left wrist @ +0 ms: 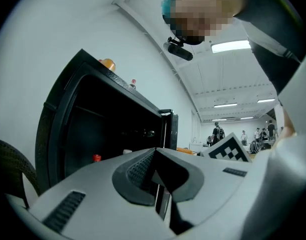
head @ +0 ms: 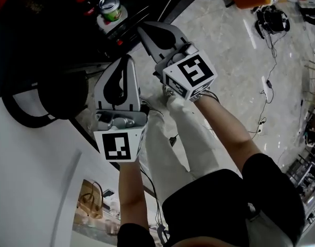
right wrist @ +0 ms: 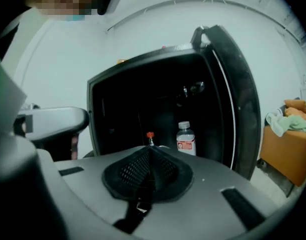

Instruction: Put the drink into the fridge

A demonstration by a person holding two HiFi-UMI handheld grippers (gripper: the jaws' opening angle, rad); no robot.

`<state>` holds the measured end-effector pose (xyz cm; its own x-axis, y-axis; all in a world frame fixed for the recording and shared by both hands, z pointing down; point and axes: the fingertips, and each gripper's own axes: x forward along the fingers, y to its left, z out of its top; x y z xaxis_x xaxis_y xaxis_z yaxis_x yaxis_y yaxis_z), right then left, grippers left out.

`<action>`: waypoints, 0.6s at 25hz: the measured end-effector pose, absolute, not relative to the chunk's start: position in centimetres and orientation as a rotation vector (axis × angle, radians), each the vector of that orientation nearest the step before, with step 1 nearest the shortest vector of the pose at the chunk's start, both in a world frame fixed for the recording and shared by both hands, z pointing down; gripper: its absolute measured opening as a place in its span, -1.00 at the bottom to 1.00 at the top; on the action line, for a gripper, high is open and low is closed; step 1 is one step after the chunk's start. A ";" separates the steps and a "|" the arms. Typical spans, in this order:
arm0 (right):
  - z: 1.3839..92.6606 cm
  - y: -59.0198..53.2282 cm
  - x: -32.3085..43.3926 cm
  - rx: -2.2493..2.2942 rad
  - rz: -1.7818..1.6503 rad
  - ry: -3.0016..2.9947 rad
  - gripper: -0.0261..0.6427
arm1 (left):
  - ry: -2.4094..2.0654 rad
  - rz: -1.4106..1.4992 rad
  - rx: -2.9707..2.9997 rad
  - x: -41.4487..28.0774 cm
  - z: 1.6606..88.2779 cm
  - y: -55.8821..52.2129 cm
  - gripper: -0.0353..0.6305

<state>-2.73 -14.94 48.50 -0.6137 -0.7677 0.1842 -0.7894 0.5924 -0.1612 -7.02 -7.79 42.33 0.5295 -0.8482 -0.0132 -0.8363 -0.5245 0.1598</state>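
Fridge (right wrist: 143, 69) is dead ahead, with its door (right wrist: 237, 94) swung open on the right. Inside, a bottle (right wrist: 185, 140) stands just right of a smaller capped bottle (right wrist: 150, 137). From above, a can (head: 111, 7) sits in there too, just in front of that bottle. Both grippers are outside the opening, above the floor (head: 234, 60). The right gripper (head: 143, 31) is closer to the can, and the left gripper (head: 125, 60) is beside it, further back. Off right of the door is a box (right wrist: 287, 154) with a cloth (right wrist: 285, 121) on top.
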 end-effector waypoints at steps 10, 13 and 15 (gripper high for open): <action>42.7 -6.0 3.4 1.528 0.426 -2.636 -0.89 | -1.241 -0.176 2.725 -1.8 37.8 -5.5 -0.87; 39.9 -3.7 6.1 1.650 0.407 -2.584 -0.89 | -1.130 -0.200 2.768 0.8 34.9 -5.0 -0.87; 37.5 -2.3 8.0 1.722 0.425 -2.562 -0.89 | -1.066 -0.214 2.790 2.5 32.5 -4.2 -0.87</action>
